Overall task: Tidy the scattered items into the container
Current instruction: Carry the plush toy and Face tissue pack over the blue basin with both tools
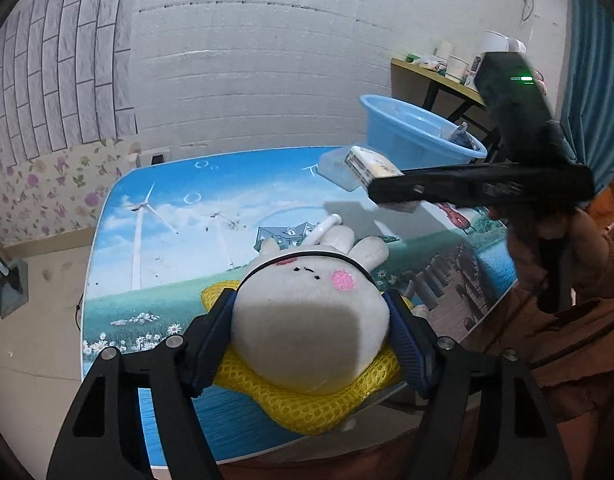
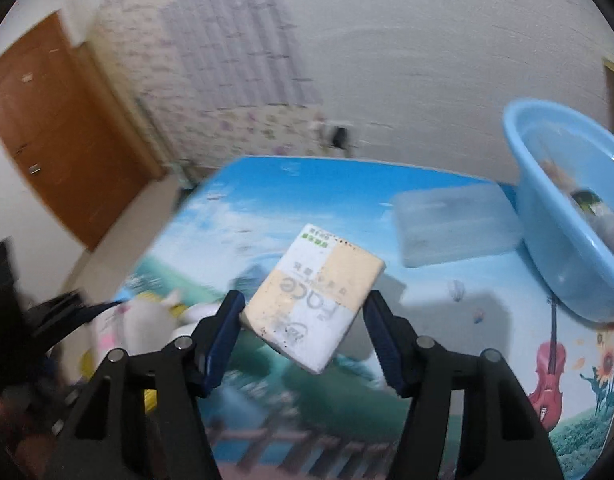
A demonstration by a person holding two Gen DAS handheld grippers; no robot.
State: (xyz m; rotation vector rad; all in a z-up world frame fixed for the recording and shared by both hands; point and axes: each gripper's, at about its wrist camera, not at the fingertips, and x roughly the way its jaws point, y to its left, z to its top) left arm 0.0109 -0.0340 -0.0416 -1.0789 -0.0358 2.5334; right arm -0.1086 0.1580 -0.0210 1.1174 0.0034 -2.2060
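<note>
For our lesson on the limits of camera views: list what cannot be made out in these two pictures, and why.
- Basin contents, right wrist view: blurred, cut by the edge.
- Basin contents, left wrist view: mostly behind its wall and the right tool.
- Plush rabbit body, left wrist view: hidden under its head.
- Tissue pack small print, right wrist view: too blurred.
- Clear box, right wrist view: blurred, contents unclear.

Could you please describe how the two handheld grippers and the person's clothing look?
Both the left gripper and right gripper have matte black angular frames, silver pivot screws and ribbed blue pads on the fingers. One body shows a green light. The sleeve is rust-brown.
</note>
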